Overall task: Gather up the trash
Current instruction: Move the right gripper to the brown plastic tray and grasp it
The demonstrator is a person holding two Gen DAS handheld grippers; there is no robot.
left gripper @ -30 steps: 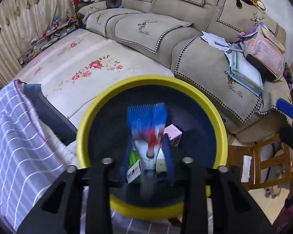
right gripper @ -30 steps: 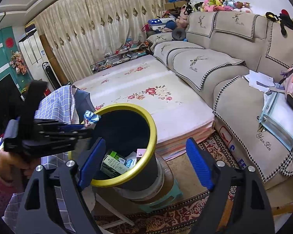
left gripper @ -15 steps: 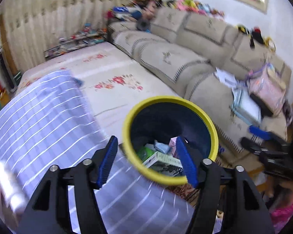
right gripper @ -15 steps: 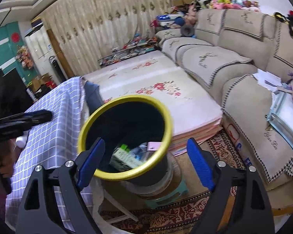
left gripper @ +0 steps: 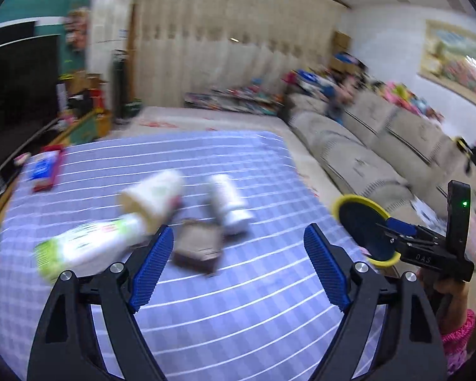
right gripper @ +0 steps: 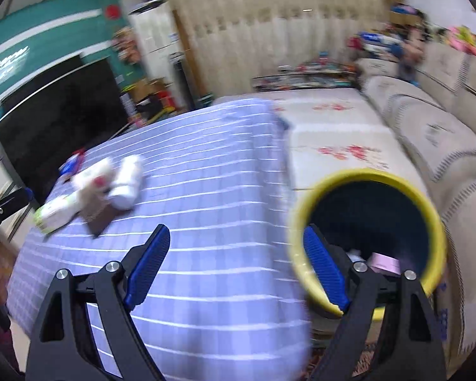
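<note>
On the blue checked tablecloth [left gripper: 238, 311] lies a cluster of trash: a tipped paper cup [left gripper: 149, 200], a white bottle [left gripper: 230, 204], a green-and-white bottle [left gripper: 89, 247] and a brown packet [left gripper: 198, 247]. My left gripper [left gripper: 238, 260] hovers just short of the brown packet, its jaws opening with nothing between them. My right gripper [right gripper: 236, 263] is open and empty over the cloth [right gripper: 206, 209], its right finger in front of the yellow-rimmed bin [right gripper: 358, 174]. The same trash shows at the right wrist view's left: cup [right gripper: 90, 179], white bottle [right gripper: 127, 181], brown packet [right gripper: 100, 219].
A red-and-blue packet [left gripper: 44, 170] lies at the cloth's far left. The bin [left gripper: 358, 197] stands off the table's right edge, with my right gripper [left gripper: 396, 225] in front of it. A beige sofa [left gripper: 380, 146], a floral mat [right gripper: 333, 127] and a dark TV [right gripper: 57, 117] surround the table.
My left gripper let a blue-and-red wrapper drop into the bin, opened wider, and swung left over the table. The right gripper also swung left, from the bin toward the cloth.
</note>
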